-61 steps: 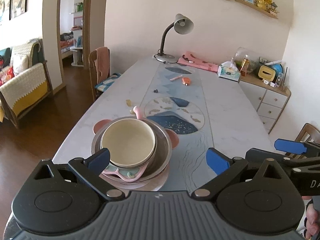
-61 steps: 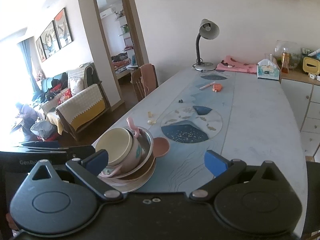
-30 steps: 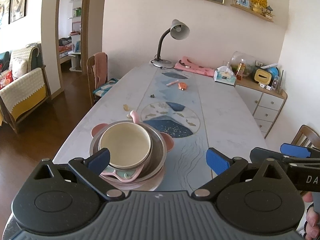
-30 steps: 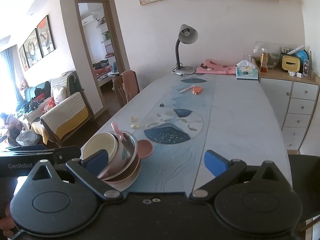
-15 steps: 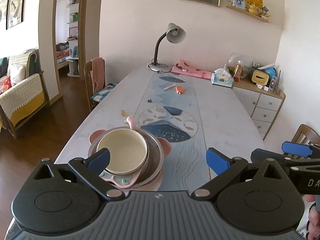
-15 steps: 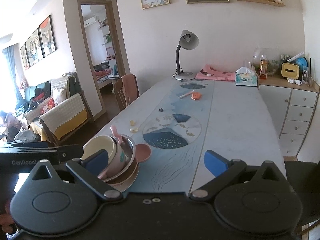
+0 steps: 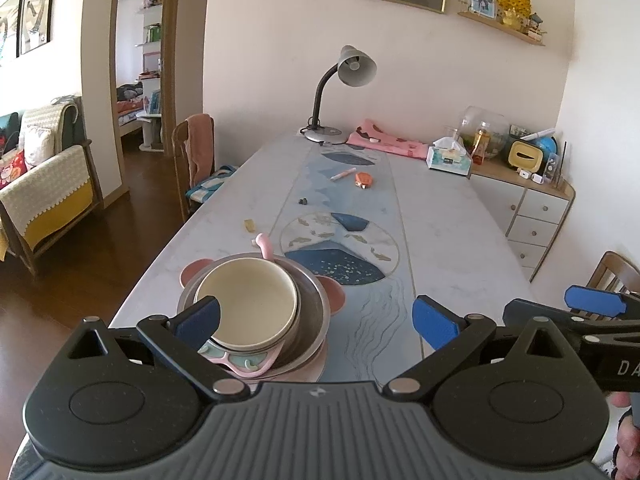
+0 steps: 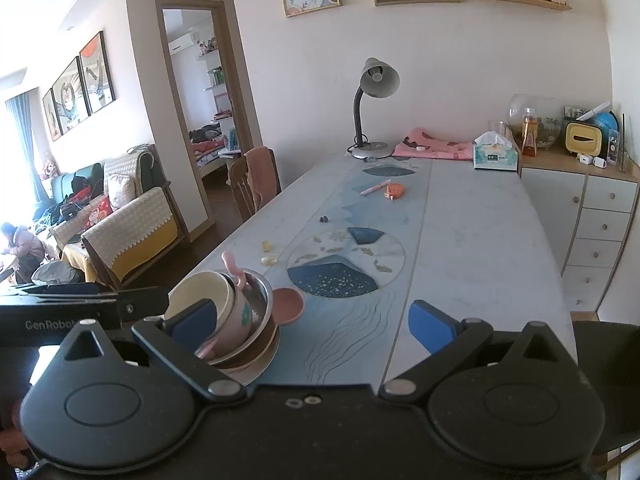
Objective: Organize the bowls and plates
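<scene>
Bowls (image 7: 248, 304) sit stacked at the table (image 7: 448, 240) edge (cream one on top), both my grippers (image 7: 316, 316) (image 8: 310, 320) spread wide, holding nothing.

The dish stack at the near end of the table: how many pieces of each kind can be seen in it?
cream bowl: 1
steel bowl: 1
pink divided dish: 1
pink eared plate: 1
pink handle, sticking up: 1
Total: 5 visible; more may be hidden underneath.
</scene>
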Action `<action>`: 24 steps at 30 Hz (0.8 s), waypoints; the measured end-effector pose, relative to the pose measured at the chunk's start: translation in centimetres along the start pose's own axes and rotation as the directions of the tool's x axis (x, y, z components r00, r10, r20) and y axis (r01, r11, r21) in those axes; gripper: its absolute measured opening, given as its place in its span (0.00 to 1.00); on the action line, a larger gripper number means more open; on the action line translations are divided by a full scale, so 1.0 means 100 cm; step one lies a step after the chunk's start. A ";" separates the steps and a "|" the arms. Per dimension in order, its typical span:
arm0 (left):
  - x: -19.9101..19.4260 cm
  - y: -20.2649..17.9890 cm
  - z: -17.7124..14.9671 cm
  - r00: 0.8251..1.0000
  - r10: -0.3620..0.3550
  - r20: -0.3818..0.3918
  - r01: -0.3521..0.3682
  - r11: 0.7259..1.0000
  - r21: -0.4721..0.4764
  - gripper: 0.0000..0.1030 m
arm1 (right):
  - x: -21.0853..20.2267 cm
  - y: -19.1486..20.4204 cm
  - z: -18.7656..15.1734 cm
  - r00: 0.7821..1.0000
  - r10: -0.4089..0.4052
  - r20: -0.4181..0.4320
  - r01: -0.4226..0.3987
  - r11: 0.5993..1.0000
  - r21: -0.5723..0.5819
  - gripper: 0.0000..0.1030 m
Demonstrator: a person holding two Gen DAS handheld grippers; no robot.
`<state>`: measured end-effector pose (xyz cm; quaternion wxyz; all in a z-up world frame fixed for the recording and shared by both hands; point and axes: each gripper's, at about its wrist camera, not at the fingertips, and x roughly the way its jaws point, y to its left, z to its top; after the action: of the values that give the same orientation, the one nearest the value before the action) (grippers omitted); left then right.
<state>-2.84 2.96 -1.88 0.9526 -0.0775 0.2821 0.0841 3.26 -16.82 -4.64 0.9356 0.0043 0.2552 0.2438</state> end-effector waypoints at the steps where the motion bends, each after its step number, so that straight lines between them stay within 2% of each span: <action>1: 0.000 0.000 0.000 1.000 0.000 -0.001 0.000 1.000 -0.001 1.00 | 0.000 0.000 0.000 1.000 -0.001 0.000 0.001 1.000 0.000 1.00; 24: 0.016 0.006 0.002 0.999 -0.015 -0.039 0.014 1.000 -0.011 1.00 | 0.010 -0.002 0.005 1.000 -0.011 -0.023 0.012 1.000 0.014 1.00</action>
<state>-1.53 3.78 -2.71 0.9469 -0.0864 0.2998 0.0772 4.33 -16.54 -4.67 0.9340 0.0068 0.2675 0.2365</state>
